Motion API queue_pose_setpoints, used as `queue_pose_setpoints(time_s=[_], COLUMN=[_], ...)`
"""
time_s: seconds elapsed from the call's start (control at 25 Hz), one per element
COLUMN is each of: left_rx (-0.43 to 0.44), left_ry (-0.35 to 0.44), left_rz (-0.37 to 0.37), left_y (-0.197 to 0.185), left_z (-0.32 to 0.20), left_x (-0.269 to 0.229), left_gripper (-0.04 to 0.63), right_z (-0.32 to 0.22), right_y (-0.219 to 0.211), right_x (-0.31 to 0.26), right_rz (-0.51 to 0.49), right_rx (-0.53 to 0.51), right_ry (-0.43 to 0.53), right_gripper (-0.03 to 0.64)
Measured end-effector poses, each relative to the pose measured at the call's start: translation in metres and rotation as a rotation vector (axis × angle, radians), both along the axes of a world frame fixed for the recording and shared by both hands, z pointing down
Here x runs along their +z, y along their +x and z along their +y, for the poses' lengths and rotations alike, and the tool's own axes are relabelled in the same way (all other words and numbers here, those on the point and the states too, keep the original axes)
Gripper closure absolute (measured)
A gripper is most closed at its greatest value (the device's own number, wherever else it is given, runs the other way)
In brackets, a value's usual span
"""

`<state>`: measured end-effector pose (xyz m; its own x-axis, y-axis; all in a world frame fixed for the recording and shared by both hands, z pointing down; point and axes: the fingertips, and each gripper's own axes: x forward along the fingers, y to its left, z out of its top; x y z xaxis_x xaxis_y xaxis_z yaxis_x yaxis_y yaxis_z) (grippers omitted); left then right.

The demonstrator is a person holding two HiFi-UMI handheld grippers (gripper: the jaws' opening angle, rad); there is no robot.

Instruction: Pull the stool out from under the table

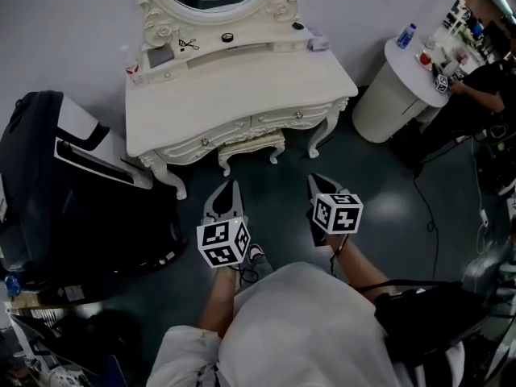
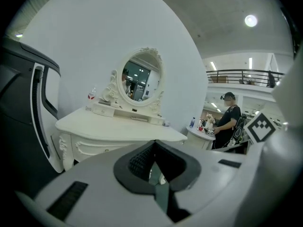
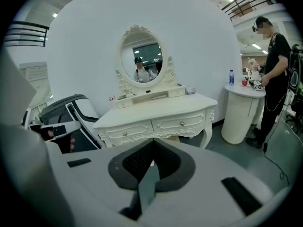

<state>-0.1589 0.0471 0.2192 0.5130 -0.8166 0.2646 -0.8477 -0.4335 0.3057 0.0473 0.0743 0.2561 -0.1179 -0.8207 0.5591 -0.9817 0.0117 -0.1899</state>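
Note:
The white stool (image 1: 251, 145) is tucked under the ornate white dressing table (image 1: 242, 87), with only its front edge and legs showing. Both grippers hover over the dark floor in front of it, apart from it. My left gripper (image 1: 233, 186) points at the table's left half, jaws shut and empty. My right gripper (image 1: 315, 181) points toward the table's right leg, also shut with nothing in it. The left gripper view shows its shut jaws (image 2: 153, 173) before the table (image 2: 118, 126). In the right gripper view the shut jaws (image 3: 150, 167) sit below the drawers (image 3: 156, 124); a strip of the stool (image 3: 174, 138) shows beneath them.
A large black-and-white padded chair (image 1: 72, 184) stands close on the left of the table. A round white pedestal table (image 1: 395, 95) with a bottle stands at the right, with a person (image 1: 484, 87) beside it. A cable (image 1: 427, 208) runs across the floor on the right.

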Motion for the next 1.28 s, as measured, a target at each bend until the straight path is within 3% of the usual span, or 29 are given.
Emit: queue_pose_setpoints(time_s=[0.24,0.48,0.72,0.88,1.28], left_rx=[0.037,0.028,-0.031,-0.050,-0.042], left_ry=[-0.068,-0.077,-0.132,-0.173,-0.227], left_rz=[-0.028,-0.087,-0.105,-0.126,-0.128], left_y=[0.012,0.035,0.042,0.047,0.058], left_z=[-0.036,-0.061,-0.090,-0.104,-0.139], left_x=[0.027,0.050,0.079,0.118,0.262], left_gripper=[0.588,0.588,0.588,0.588,0.588], right_z=[-0.026,-0.043,-0.089,-0.116,-0.156], right_y=[0.017,0.052,0.073,0.085,0.074], right_x=[0.024,0.068,0.085,0.108,0.246], right_rz=[-0.021,-0.076,-0.103,-0.064,-0.136], right_rx=[0.047,0.099,0.049,0.024,-0.002], right_ry=[-0.042,-0.107,-0.071,-0.035,-0.086], right_gripper=[0.618,0.618,0.618,0.618,0.617])
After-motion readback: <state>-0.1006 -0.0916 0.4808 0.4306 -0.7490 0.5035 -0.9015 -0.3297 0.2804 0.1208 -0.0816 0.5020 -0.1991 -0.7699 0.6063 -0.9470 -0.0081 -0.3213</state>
